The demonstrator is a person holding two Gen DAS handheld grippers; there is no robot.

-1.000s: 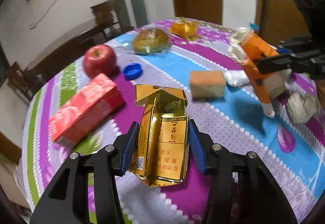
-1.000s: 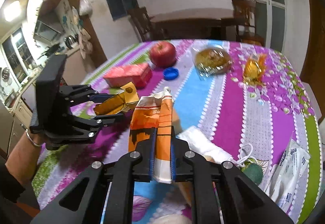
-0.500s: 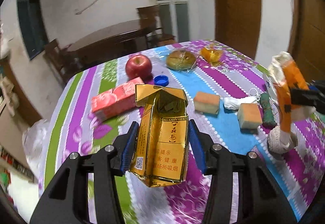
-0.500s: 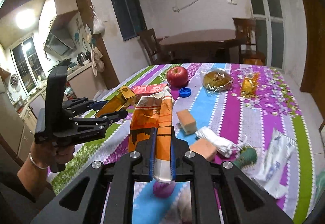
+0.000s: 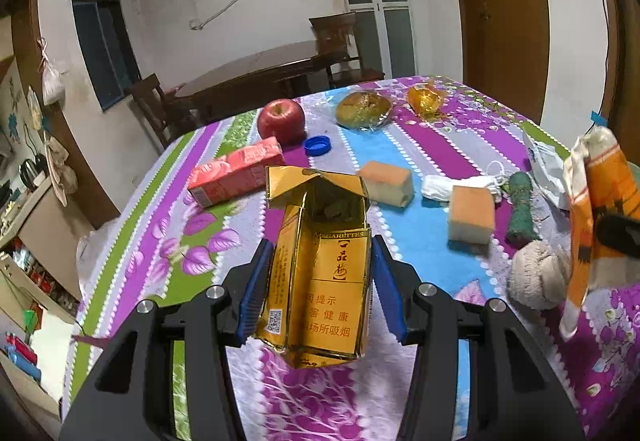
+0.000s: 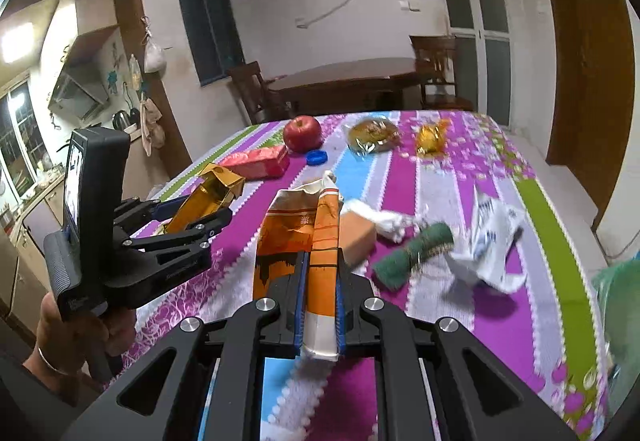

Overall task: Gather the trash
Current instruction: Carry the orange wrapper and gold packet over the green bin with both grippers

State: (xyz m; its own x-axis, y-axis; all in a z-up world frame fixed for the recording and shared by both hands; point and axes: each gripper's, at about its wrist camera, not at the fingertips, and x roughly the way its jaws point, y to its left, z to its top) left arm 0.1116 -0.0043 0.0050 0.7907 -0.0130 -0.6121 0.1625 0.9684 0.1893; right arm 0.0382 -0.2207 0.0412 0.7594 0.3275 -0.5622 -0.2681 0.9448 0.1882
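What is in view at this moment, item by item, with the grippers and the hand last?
cigarette pack: one, gold, flap open, clamped in left gripper
snack bag: one, orange and white, flattened, pinched in right gripper
apple: one, red, far side of tablecloth
carton: one, red, lying near apple
bottle cap: one, blue, beside apple
wrapped bun: one, brown, far side
cake pieces: two, orange-topped, mid-table
green roll: one, right of cakes
white wrapper: one, crumpled, right side
left gripper: black, blue pads
right gripper: black, blue pads
hand: one, holding left gripper
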